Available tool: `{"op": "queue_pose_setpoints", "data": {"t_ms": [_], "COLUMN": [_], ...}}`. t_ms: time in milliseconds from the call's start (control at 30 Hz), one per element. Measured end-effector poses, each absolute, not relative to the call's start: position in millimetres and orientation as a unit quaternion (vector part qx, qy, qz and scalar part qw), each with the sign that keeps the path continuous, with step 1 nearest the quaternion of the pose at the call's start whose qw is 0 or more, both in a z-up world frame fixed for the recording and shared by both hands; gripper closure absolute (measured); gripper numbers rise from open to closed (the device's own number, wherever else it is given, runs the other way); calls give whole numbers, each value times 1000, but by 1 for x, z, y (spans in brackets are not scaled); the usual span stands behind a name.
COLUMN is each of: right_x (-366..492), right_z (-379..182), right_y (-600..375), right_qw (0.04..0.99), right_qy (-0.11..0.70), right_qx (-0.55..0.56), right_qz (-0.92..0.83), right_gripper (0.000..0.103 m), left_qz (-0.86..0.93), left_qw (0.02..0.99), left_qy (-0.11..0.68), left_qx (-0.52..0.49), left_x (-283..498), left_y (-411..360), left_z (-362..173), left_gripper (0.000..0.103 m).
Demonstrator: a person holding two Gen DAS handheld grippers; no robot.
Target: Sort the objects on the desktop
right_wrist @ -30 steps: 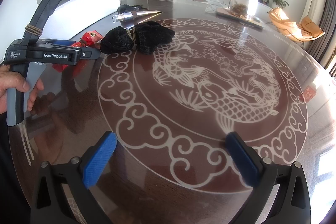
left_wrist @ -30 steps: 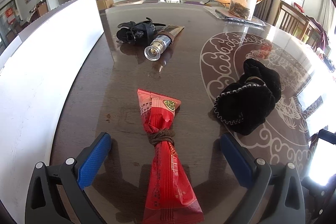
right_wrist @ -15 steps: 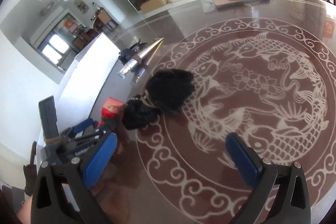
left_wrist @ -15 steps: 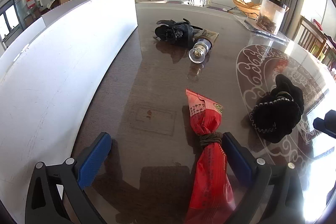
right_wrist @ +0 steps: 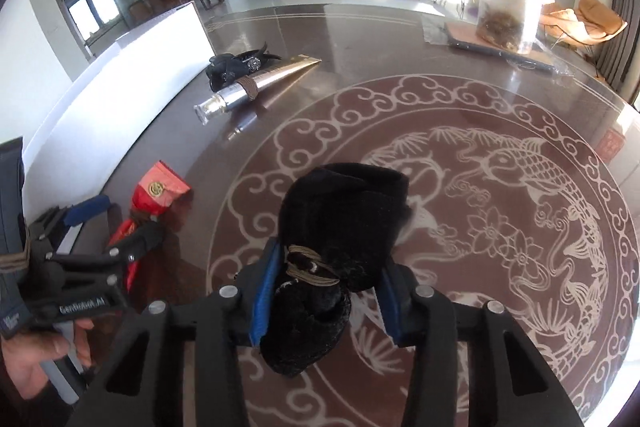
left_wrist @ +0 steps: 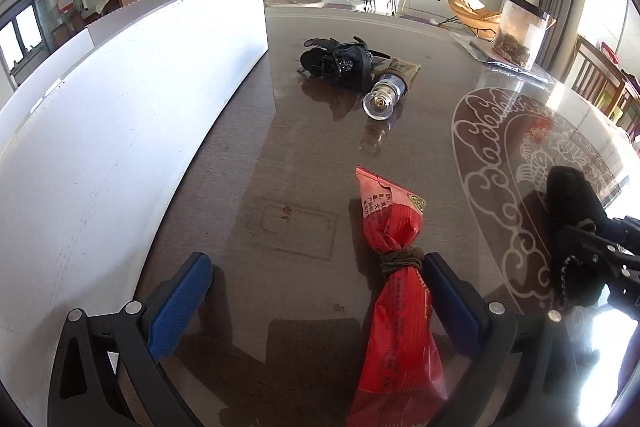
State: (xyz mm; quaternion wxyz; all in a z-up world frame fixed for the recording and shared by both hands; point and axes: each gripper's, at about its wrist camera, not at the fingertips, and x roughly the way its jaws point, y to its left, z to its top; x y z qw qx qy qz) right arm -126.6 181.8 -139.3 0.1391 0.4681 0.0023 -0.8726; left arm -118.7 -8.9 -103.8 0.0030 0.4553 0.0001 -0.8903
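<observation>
A black fuzzy cloth bundle (right_wrist: 340, 223) tied with a brown band lies on the table; my right gripper (right_wrist: 324, 291) is shut on its tied middle. It also shows at the right edge of the left wrist view (left_wrist: 576, 223). A red snack packet (left_wrist: 396, 279) tied with a brown band lies on the table; my left gripper (left_wrist: 316, 303) is open with the packet just inside its right finger (left_wrist: 448, 303). A black hair clip (left_wrist: 340, 63) and a silver-gold tube (left_wrist: 390, 89) lie farther back.
A white board (left_wrist: 132, 131) stands along the table's left side. A clear jar (right_wrist: 508, 7) with dried contents stands on a flat pack at the far right. The dark table (right_wrist: 500, 211) carries a fish pattern. Chairs stand beyond the right edge.
My right gripper has moved down onto the black bundle and closed on it. My left gripper shifted left, so the red packet now lies by its right finger.
</observation>
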Motion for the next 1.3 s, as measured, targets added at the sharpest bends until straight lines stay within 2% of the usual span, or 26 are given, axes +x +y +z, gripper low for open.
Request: {"op": "queue_pose_setpoints", "data": {"t_ms": [133,233,300,367,433,1300], "right_x": [-72,-64,-64,-66,-64,-64], "right_z": [-141,-142,-143,-146,-151,-151], "right_y": [222,232,225,209,192,193], "right_qw": [128,125,133,139,133,136], "right_qy": [18,-5,-1,35,76,72], "right_qx": [432,430,433,442,449,453], "right_qz": [-892,-894,-892,-885,-880,-878], "right_gripper": [57,48,34,10,1,0], "left_qz": [-890,-890,-890,-890,-890,-890], "left_qw": [9,9,9,9,9,9], "left_qy": [3,3,3,3,3,3], "left_qx": [455,455,455,455,455,455], "left_x": [-120,-121,-121,-121,-122,-122], "left_y": [-4,-4,-4,-4,-4,-3], "left_z": [-104,-103,-104,-104,-104,-104], "left_gripper": [0,0,0,0,0,0]}}
